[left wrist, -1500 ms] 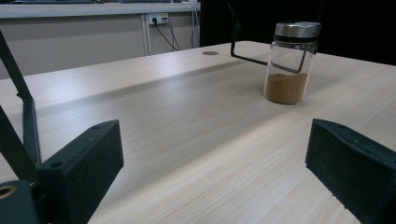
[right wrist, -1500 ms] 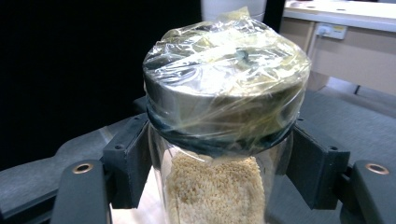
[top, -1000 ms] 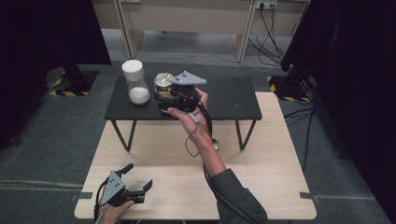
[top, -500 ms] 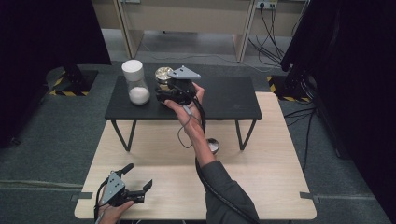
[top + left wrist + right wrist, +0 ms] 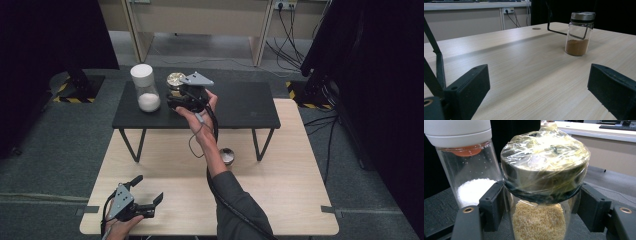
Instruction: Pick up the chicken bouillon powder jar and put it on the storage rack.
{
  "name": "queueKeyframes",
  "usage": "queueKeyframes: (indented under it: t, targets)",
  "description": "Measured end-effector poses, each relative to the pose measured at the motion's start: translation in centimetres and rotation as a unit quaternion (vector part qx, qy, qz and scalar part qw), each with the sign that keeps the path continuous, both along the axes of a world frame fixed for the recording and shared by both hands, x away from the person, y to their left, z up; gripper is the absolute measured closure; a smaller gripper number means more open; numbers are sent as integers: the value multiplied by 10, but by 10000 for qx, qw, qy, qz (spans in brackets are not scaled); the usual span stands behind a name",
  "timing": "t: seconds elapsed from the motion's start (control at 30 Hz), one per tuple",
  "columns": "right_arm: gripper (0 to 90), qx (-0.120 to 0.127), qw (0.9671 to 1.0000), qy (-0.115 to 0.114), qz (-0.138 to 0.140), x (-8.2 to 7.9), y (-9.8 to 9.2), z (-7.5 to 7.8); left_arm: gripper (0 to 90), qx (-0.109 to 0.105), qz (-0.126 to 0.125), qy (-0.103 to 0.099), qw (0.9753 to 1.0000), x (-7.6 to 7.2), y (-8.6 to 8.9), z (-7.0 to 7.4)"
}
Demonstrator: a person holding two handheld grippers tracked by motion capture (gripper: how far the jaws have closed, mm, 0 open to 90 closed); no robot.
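1. Jars number three: one with yellow grains [image 5: 541, 195], one with white powder [image 5: 144, 88] and one with brown powder [image 5: 579, 33].
2. Grippers number two, one in each hand.
3. Right gripper [image 5: 541, 207] reaches over the black raised counter [image 5: 240, 105], its jaws on either side of the yellow-grain jar just below the lid, close against the glass; whether they press it I cannot tell.
4. That jar stands on the black counter and its metal lid is wrapped in crinkled clear film.
5. White-powder jar, with a white cap, stands just beside it on the same black counter, seen to the left in the right gripper view.
6. Left gripper [image 5: 135, 202] rests low at the near edge of the wooden counter [image 5: 300, 200], jaws spread wide with nothing between them.
7. Brown-powder jar, with a metal lid, stands on the wooden counter near a black leg [image 5: 257, 145] of the raised counter, well apart from the left gripper; bare wood lies between them.
8. Cable [image 5: 212, 130] trails from the right gripper along the person's forearm.
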State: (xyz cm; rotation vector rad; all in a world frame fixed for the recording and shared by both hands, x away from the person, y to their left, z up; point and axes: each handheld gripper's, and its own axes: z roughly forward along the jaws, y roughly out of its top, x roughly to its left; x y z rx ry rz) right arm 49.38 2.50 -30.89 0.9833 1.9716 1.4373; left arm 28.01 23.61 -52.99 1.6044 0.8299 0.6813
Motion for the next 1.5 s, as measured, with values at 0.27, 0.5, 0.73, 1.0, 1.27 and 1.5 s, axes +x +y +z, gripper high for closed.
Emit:
queueKeyframes:
  t: [0.27,0.5,0.73,1.0,1.27,1.5]
  targets:
    - [303,-5,10000,-15,15,0,0,-1,38,9,2,-5,10000,0,0,0]
    - [111,68,10000,12,-49,-3,-2,1,38,6,4,-4,10000,0,0,0]
    - [34,135,9999,43,-44,-9,-6,6,37,13,4,-5,10000,0,0,0]
    - [22,212,9998,5,-5,-17,-10,9,38,11,6,-3,10000,0,0,0]
    - [18,254,9997,-3,10,-23,-13,11,38,9,6,-8,10000,0,0,0]
    - [12,392,9992,18,20,-27,-22,5,38,11,8,1,10000,0,0,0]
